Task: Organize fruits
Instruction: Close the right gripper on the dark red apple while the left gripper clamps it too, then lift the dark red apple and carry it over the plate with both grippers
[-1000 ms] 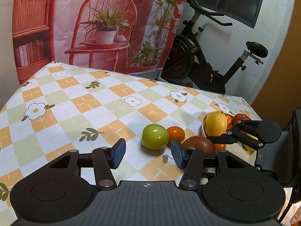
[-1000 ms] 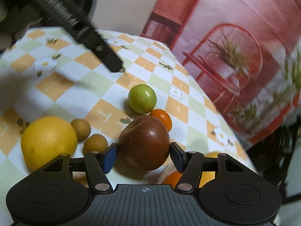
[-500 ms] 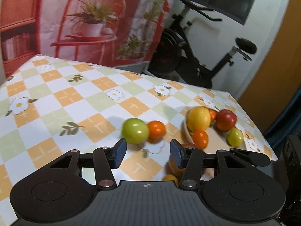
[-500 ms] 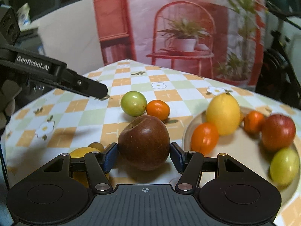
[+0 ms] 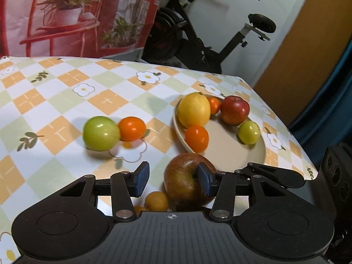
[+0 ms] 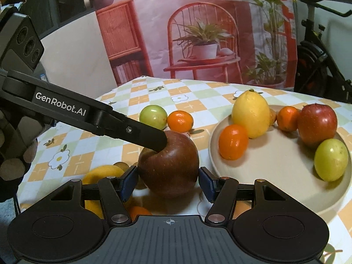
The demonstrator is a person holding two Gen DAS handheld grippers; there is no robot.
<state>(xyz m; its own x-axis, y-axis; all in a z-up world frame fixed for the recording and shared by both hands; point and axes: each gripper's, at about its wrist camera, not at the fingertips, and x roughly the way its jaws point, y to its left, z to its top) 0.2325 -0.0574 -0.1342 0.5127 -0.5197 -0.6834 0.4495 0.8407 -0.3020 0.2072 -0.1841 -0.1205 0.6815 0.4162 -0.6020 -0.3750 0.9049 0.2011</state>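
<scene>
- Left wrist view: left gripper [image 5: 172, 179] held over the near part of the checked tablecloth [image 5: 55, 101], jaws spread with nothing clamped between the pads.
- Its right-hand blue pad sits at the stem dimple of a dark brown-red apple [image 5: 187, 183]; whether it touches cannot be told.
- A small tan round fruit [image 5: 156, 200] lies on the cloth just beside the apple, close to the gripper body.
- Farther out, a green fruit [image 5: 100, 133] and a small orange [image 5: 132, 128] lie touching each other on the cloth.
- The beige plate [image 5: 224, 154] stands to the right and holds a lemon [image 5: 193, 110], two small oranges, a red apple [image 5: 235, 110] and a yellow-green fruit [image 5: 249, 132].
- An exercise bike [image 5: 198, 33] stands behind the table.
- Right wrist view: right gripper [image 6: 168, 183] pinches the dark apple [image 6: 169, 165], one blue pad against each side; the apple is just left of the plate [image 6: 275, 165].
- One finger of the left gripper [image 6: 151, 137] reaches in from the left, its tip at the top of the apple.
- A person's fingers [image 6: 13, 165] show at the left edge.
- A yellow fruit [image 6: 103, 173] lies partly hidden behind the right gripper's left finger.
</scene>
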